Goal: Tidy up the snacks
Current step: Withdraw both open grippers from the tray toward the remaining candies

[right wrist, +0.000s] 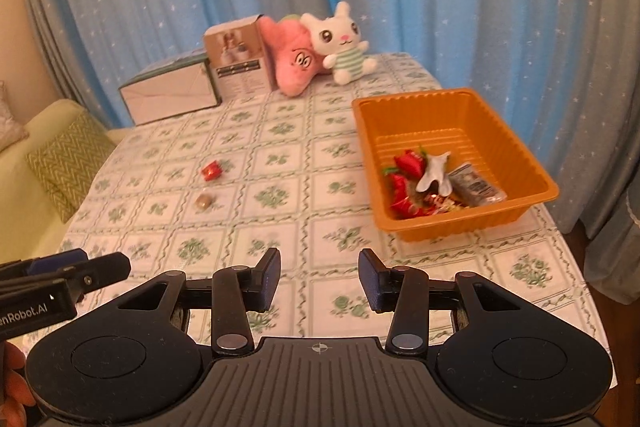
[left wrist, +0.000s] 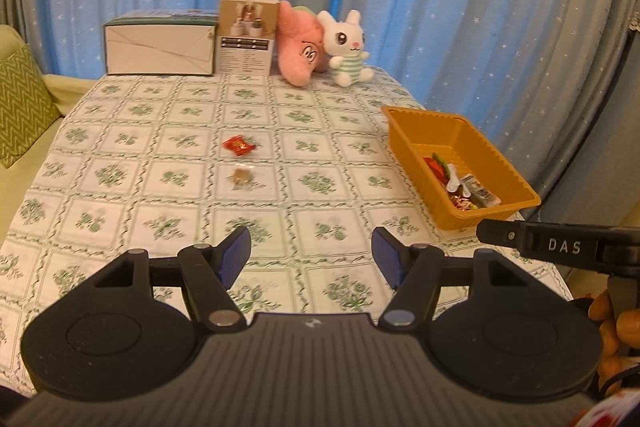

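Observation:
A red wrapped candy (left wrist: 238, 145) (right wrist: 211, 170) and a clear-wrapped brown candy (left wrist: 241, 177) (right wrist: 204, 201) lie on the floral tablecloth at mid table. An orange tray (left wrist: 404, 131) (right wrist: 516, 131) at the right holds several snacks (left wrist: 464, 187) (right wrist: 436, 183). My left gripper (left wrist: 311, 255) is open and empty above the near table, well short of the two candies. My right gripper (right wrist: 319, 281) is open and empty, to the near left of the tray. Each gripper shows at the edge of the other's view.
A white box (left wrist: 160, 45), a tan carton (left wrist: 246, 35), a pink plush (left wrist: 298, 47) and a white bunny plush (left wrist: 346, 47) stand along the table's far edge before a blue curtain. A sofa with a green cushion (left wrist: 20, 107) is on the left.

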Demonstrator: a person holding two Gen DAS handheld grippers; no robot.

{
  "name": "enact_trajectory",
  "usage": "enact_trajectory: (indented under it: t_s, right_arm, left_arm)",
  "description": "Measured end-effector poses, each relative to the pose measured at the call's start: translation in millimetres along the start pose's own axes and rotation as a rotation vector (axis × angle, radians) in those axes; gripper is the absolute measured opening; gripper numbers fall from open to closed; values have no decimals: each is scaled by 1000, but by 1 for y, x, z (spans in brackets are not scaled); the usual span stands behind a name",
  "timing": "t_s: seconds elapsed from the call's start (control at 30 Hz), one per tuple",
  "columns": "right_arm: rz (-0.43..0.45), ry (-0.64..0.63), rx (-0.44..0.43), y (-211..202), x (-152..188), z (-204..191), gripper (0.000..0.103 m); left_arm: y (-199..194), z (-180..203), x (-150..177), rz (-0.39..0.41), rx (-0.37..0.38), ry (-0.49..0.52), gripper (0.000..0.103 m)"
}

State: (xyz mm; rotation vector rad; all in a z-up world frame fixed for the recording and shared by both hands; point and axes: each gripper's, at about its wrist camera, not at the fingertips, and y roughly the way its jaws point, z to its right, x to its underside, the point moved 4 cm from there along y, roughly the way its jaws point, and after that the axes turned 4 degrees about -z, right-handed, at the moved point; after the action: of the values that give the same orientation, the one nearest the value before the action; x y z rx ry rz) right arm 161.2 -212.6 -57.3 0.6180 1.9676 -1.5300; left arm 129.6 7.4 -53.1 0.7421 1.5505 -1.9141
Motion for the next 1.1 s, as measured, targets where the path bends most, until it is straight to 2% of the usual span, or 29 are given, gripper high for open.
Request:
enact_trajectory:
  t_s: [0.43, 0.83, 1.1]
  right_arm:
    - [-24, -25, -34, 19, 8, -20, 44]
    - [-38, -32, -57, 38, 9, -28, 44]
    - [-15, -36, -71, 53, -1, -32, 44]
  left_arm:
    - [3, -27, 3, -3, -44, -24, 63]
    - [15, -42, 0, -6, -79, 2, 63]
    - [24, -44, -7, 65, -44, 42, 63]
